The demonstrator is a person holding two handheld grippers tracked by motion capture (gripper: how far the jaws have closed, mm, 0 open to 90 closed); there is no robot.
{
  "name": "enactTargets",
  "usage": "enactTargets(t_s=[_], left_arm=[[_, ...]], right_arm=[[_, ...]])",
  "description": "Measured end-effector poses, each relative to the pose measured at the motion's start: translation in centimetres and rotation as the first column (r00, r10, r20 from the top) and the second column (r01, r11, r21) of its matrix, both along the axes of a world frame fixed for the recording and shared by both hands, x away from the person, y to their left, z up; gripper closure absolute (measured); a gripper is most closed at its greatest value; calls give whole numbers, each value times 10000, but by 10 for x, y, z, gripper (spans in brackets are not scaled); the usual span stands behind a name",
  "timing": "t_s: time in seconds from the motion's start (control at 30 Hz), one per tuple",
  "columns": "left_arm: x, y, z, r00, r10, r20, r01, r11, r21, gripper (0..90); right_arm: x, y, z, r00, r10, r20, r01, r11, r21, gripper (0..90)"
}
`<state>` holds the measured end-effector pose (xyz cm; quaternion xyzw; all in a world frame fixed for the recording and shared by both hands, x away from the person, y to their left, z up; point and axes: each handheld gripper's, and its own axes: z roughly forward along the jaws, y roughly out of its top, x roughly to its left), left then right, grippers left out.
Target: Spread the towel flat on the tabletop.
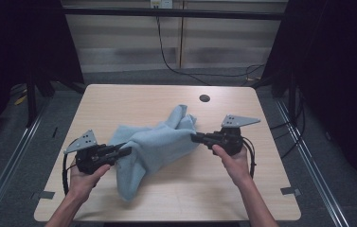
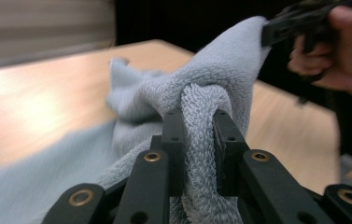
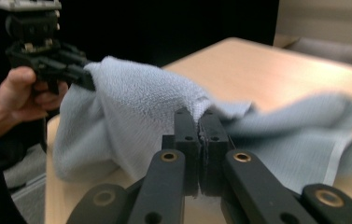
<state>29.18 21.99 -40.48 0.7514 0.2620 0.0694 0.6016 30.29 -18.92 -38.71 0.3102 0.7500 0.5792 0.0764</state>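
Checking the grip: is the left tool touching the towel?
Touching. In the left gripper view the left tool has its jaws pressed on a bunched fold of towel between them.

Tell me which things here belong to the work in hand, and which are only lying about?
In the work: blue towel, left gripper and right gripper, both clamped on it.
Lying about: table with its round hole, cable behind.

The pale wooden desk is softly lit from above while its surroundings stay dark, and the light blue terry towel is motion-blurred in both gripper views.
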Motion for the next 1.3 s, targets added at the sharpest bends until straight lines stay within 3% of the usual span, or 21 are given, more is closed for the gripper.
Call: enactTargets(t_s=[0.03,0.17,0.23,0.33,0.37,0.43,0.5,0.53,0.57,0.63,0.7,0.73,0.77,0.93,1.03,1.07,1.1,1.13,1.17,1.23,1.3], left_arm=[[0,0,0,10000,0,0,0,10000,0,782],[4,-6,29,9976,-663,187,682,9888,-1325,782],[14,-4,28,9973,-621,-390,531,9784,-2000,780],[26,-4,16,9979,47,-645,-146,9879,-1544,773],[38,-6,-4,9931,751,-897,-807,9949,-598,767],[48,-5,-28,9853,988,-1392,-1038,9942,-286,756],[53,-5,-47,9773,1471,-1522,-1372,9878,742,752],[53,-5,-47,9773,1471,-1522,-1372,9878,742,747],[57,-4,-60,9717,1606,-1732,-1416,9830,1168,737],[58,-3,-64,9678,1639,-1910,-1425,9823,1212,713],[57,-2,-66,9628,1790,-2024,-1539,9790,1339,563],[56,-1,-65,9615,1858,-2024,-1598,9775,1380,563],[52,1,-59,9588,2027,-1992,-1759,9738,1443,435],[32,13,-47,9696,1864,-1588,-1614,9742,1580,366],[13,16,-40,9711,1717,-1659,-1508,9798,1317,366],[6,14,-40,9699,1562,-1869,-1356,9836,1187,366],[-8,5,-46,9771,909,-1922,-721,9921,1029,393],[-8,5,-46,9771,909,-1922,-721,9921,1029,434],[-14,-2,-50,9797,460,-1951,-246,9935,1109,434],[-19,-16,-58,9719,-252,-2342,571,9898,1306,437],[-18,-28,-71,9659,109,-2585,413,9798,1956,380]], right_arm=[[-2,-2,9,9998,-69,175,67,10000,66,883],[-1,-7,33,9965,-316,773,282,9986,454,882],[6,-8,33,9958,-439,803,385,9970,678,881],[17,-8,22,9976,-429,535,380,9953,894,878],[30,-4,1,9983,-574,42,571,9968,557,871],[42,0,-24,9957,-750,-541,756,9971,77,861],[50,2,-47,9909,-832,-1059,801,9962,-327,854],[53,3,-57,9881,-893,-1251,834,9952,-516,850],[55,3,-66,9847,-984,-1441,891,9936,-694,846],[56,4,-73,9812,-1090,-1592,964,9917,-845,834],[58,2,-84,9754,-1271,-1799,1108,9890,-982,788],[57,0,-87,9752,-1242,-1830,1075,9893,-984,761],[53,-4,-86,9748,-1161,-1905,1013,9912,-856,707],[29,-16,-74,9830,-642,-1722,482,9943,-955,621],[11,-18,-79,9774,-887,-1917,630,9886,-1366,558],[11,-18,-79,9774,-887,-1917,630,9886,-1366,558],[2,-16,-87,9745,-870,-2067,572,9876,-1459,549],[-1,-15,-91,9732,-825,-2148,494,9866,-1553,543],[-1,-15,-91,9732,-825,-2148,494,9866,-1553,543],[-7,-9,-97,9714,-642,-2285,179,9799,-1989,500],[-10,-9,-100,9731,-748,-2177,301,9789,-2019,467]])
